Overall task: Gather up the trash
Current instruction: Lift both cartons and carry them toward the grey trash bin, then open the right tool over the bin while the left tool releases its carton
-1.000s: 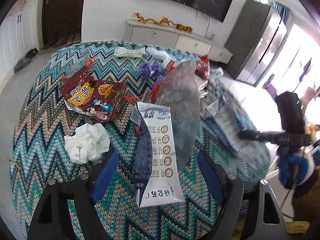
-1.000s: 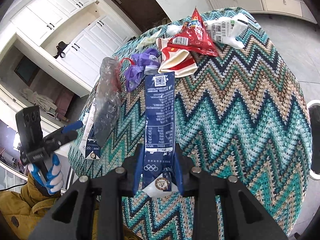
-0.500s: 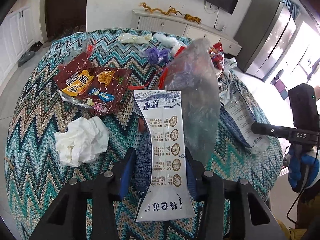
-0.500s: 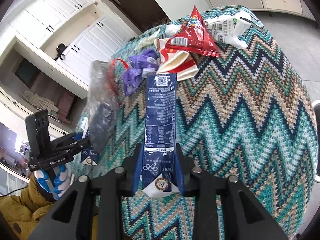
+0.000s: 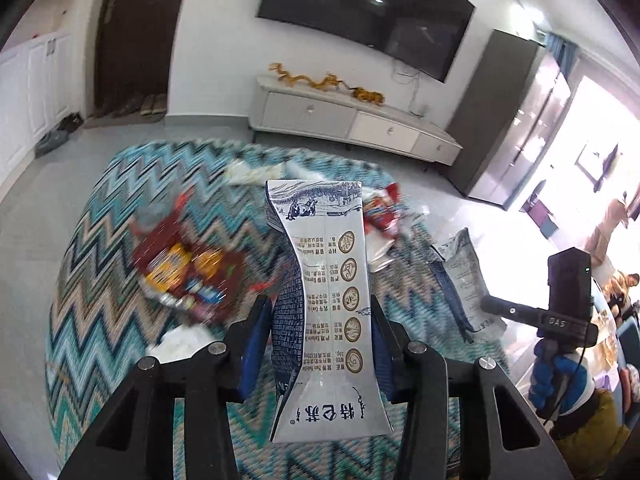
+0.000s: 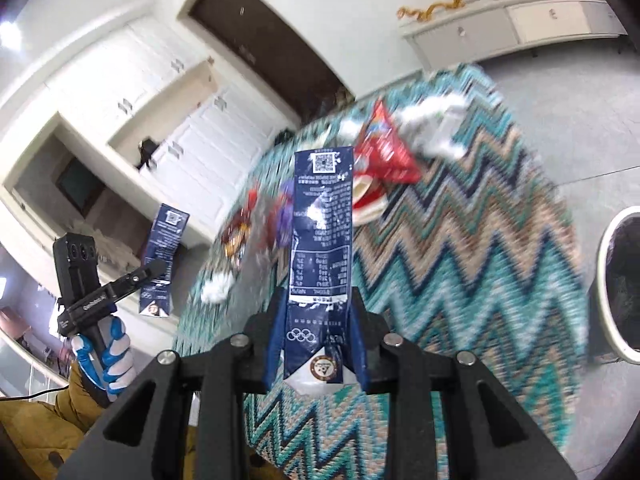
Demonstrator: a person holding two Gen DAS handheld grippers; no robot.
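Two flattened milk cartons are off the table: the white carton (image 5: 328, 312) is clamped in the left gripper (image 5: 316, 350), the blue carton (image 6: 320, 256) in the right gripper (image 6: 318, 340), both jaws closed on creased, glossy card. Left behind on the zigzag-knit table (image 6: 472, 280) are foil snack bags (image 5: 188, 272), crumpled tissue (image 5: 180, 344) and a red wrapper (image 6: 384, 148); the bin (image 6: 616, 284) stands just right of the table, so collection looks barely begun.

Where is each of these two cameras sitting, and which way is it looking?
Left wrist: on the left gripper, looking along its fingers at a clamped white milk carton, the zigzag-cloth table and a TV wall.
Right wrist: on the right gripper, looking along a clamped blue milk carton toward white cupboards; a bin stands right.
Shared: table, litter, and each other's gloved hand.
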